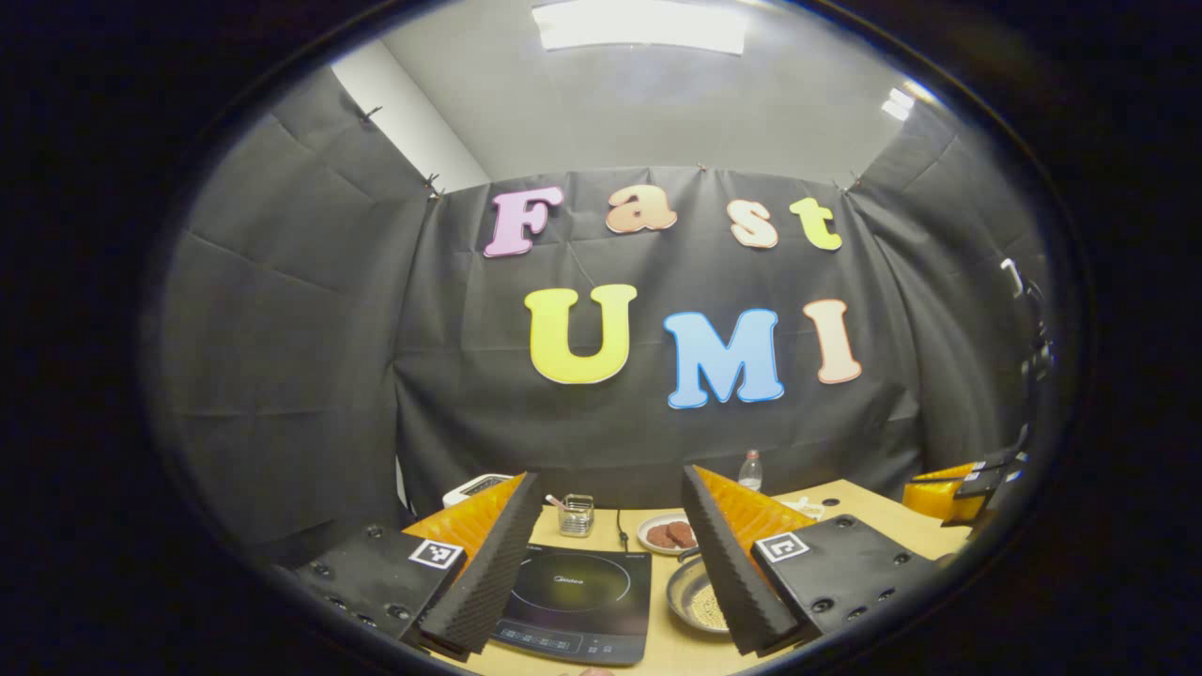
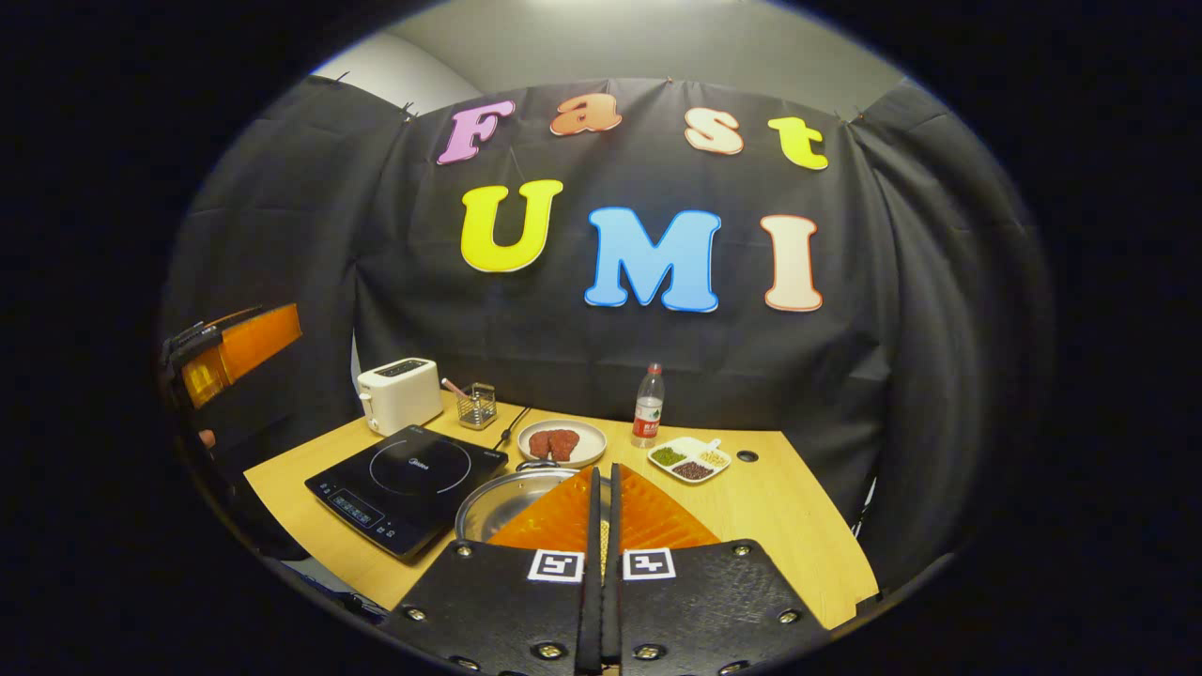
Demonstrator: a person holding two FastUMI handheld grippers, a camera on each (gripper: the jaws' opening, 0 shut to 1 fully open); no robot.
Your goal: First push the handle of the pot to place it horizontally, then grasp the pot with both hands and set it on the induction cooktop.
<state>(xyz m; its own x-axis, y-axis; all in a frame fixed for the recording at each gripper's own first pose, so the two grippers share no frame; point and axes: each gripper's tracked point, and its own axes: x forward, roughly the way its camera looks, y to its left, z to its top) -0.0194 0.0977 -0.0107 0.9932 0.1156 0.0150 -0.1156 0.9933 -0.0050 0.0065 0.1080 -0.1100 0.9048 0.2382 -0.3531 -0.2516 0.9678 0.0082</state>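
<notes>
A shallow steel pot [image 2: 498, 502] stands on the wooden table [image 2: 770, 507] just right of the black induction cooktop [image 2: 408, 479]. A small loop handle [image 2: 537, 464] shows at its far rim. My right gripper [image 2: 606, 472] is shut, fingers pressed together with nothing between them, held over the pot's right part and hiding it. In the left gripper view my left gripper [image 1: 610, 474] is wide open above the table's near side, the cooktop [image 1: 577, 601] between its fingers. The pot [image 1: 693, 596] lies partly behind its right finger.
Behind the cooktop stand a white toaster [image 2: 399, 394] and a wire holder [image 2: 479, 406]. A plate of meat [image 2: 562, 443], a bottle [image 2: 648, 406] and a divided dish [image 2: 690, 458] sit at the back. The left gripper [image 2: 235, 352] hangs off the table's left side.
</notes>
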